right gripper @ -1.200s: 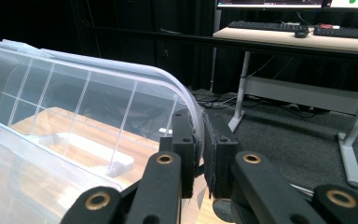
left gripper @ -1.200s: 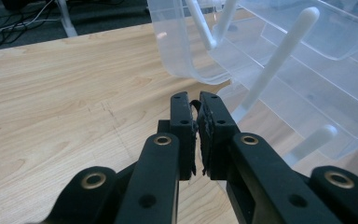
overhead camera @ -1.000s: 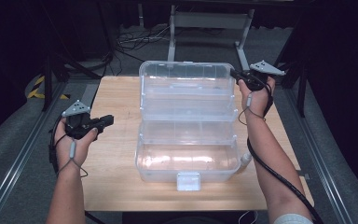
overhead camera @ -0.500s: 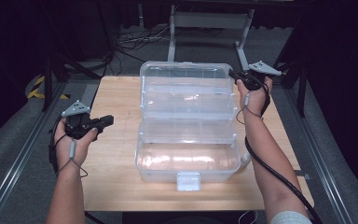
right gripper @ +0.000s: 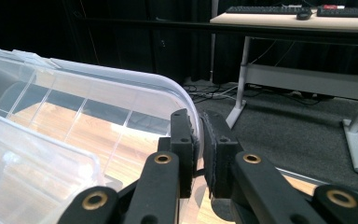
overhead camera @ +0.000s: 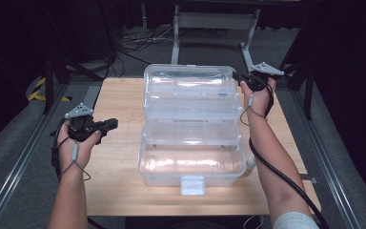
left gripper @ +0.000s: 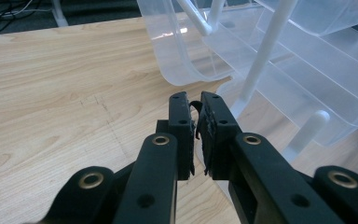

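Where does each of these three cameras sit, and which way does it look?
High view: above the person's side, looking forward and down on the table and clear box; both forearms, left gripper, right gripper.
Left gripper view: rides the left gripper, facing the box's side; shut jaws.
Right gripper view: rides the right gripper, at the box's rim; jaws shut on it.
All share the box.

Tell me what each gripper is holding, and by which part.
The right gripper pinches the far rim of the clear plastic box lid at its corner. The left gripper holds nothing, jaws shut.
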A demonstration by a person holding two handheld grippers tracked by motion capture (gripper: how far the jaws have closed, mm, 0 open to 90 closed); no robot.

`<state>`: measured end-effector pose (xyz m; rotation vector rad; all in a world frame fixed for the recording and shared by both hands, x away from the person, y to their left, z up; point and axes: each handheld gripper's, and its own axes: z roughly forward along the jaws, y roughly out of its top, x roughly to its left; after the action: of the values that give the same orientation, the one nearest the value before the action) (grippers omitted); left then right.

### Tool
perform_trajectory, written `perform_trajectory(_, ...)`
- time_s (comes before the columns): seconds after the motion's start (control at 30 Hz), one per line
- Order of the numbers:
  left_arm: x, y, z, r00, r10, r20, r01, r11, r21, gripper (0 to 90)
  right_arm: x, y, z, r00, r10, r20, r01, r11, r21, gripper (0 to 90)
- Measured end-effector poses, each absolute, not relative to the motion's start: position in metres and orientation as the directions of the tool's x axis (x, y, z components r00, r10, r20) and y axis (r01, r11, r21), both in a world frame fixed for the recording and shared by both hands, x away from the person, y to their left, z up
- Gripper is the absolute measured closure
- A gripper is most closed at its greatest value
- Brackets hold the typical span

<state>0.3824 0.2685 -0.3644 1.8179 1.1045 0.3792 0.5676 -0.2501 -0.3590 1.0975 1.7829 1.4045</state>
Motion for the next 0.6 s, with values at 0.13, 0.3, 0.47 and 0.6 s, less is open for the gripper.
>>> perform_trajectory(0.13,0.382,0.269,-0.365,0.546,0.815,-0.196,0.521,-0.146,0.841,83.2,0.570,-0.250,-0.362,-0.469,0.882,0.033,0.241,0.093,0.966,83.9)
perform_trajectory(0.3,0.381,0.270,-0.365,0.545,0.815,-0.199,0.522,-0.144,0.841,82.9,0.574,-0.249,-0.365,-0.463,0.886,0.030,0.255,0.101,0.962,83.8)
perform_trajectory(0.47,0.381,0.271,-0.365,0.541,0.816,-0.203,0.524,-0.138,0.841,83.1,0.579,-0.248,-0.370,-0.457,0.889,0.030,0.267,0.105,0.958,83.8)
perform_trajectory(0.6,0.381,0.271,-0.365,0.542,0.815,-0.204,0.525,-0.138,0.840,83.3,0.583,-0.247,-0.374,-0.454,0.891,0.025,0.275,0.114,0.955,83.8)
